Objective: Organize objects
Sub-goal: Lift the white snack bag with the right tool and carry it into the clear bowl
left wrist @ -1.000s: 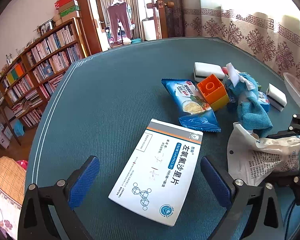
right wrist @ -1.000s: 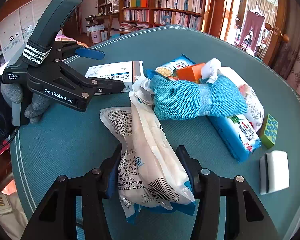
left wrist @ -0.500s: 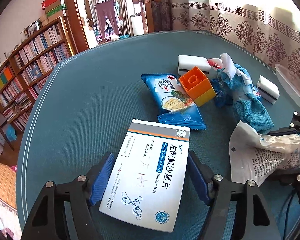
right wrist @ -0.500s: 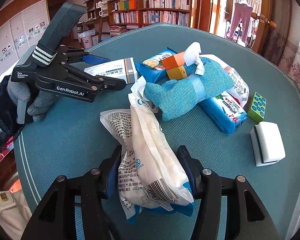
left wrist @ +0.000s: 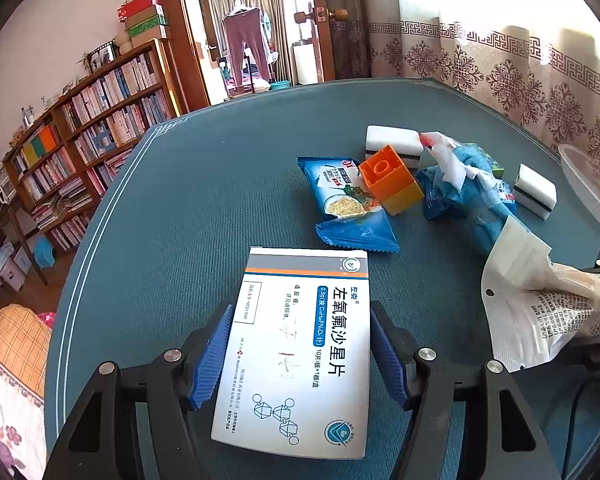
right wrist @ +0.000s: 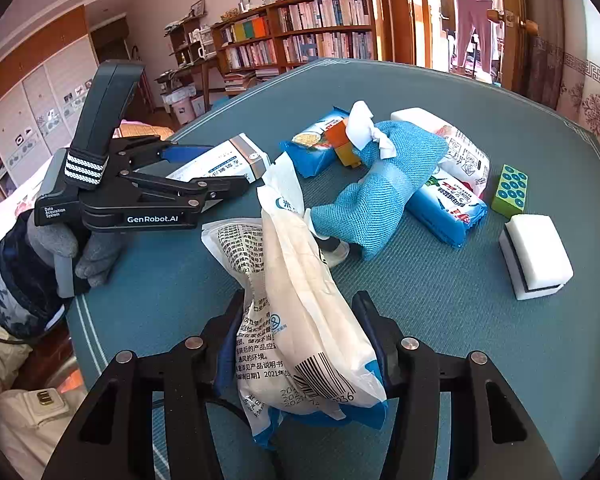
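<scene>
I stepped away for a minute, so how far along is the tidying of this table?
Nothing looks sorted yet. In hand: the left tool has just closed on the white medicine box; the right tool grips the white plastic packet. Left: blue snack bag, orange block, blue cloth, white sponges.

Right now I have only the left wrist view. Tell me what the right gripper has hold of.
Observer: The right gripper is shut on the white bag, with its pads pressing the barcode end.
Operator: Report what lies beyond the blue cloth.
Observer: Past the blue cloth a green block with blue dots on top lies flat on the table, near the white sponge but apart from it.
</scene>
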Demonstrator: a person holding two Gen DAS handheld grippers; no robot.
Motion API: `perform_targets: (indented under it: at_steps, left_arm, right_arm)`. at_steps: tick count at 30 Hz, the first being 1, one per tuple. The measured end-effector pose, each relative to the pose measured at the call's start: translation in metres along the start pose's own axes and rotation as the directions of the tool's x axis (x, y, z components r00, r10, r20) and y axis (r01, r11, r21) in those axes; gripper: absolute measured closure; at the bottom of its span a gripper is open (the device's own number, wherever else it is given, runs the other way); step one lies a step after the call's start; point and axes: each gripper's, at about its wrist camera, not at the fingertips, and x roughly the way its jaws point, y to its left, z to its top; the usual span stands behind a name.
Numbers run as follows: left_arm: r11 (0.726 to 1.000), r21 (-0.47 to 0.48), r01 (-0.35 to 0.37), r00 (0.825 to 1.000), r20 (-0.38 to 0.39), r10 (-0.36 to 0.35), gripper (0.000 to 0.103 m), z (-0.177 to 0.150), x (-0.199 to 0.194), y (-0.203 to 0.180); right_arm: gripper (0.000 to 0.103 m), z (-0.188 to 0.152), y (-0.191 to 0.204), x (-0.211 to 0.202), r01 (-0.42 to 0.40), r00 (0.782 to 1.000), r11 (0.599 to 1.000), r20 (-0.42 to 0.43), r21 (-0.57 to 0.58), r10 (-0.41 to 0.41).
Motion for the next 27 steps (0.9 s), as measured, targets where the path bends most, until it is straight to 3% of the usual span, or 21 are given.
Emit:
perform_targets:
  at_steps: [11, 20, 27]
  left_arm:
    - [0.999, 0.021, 0.039, 0.997, 0.069, -0.041, 0.034, 0.016, -0.029, -0.034]
    - [0.997, 0.037, 0.068, 0.994, 0.079, -0.071, 0.034, 0.026, -0.034, -0.059]
    - [0.994, 0.053, 0.097, 0.991, 0.089, -0.101, 0.034, 0.034, -0.039, -0.078]
  right_arm:
    - [0.05, 0.002, -0.008, -0.034, 0.031, 0.996, 0.998, 0.086, 0.048, -0.035]
    - [0.05, -0.004, -0.044, -0.061, 0.106, 0.984, 0.98, 0.122, 0.167, -0.127]
    - [0.05, -0.012, -0.075, -0.091, 0.197, 0.958, 0.941, 0.15, 0.274, -0.244]
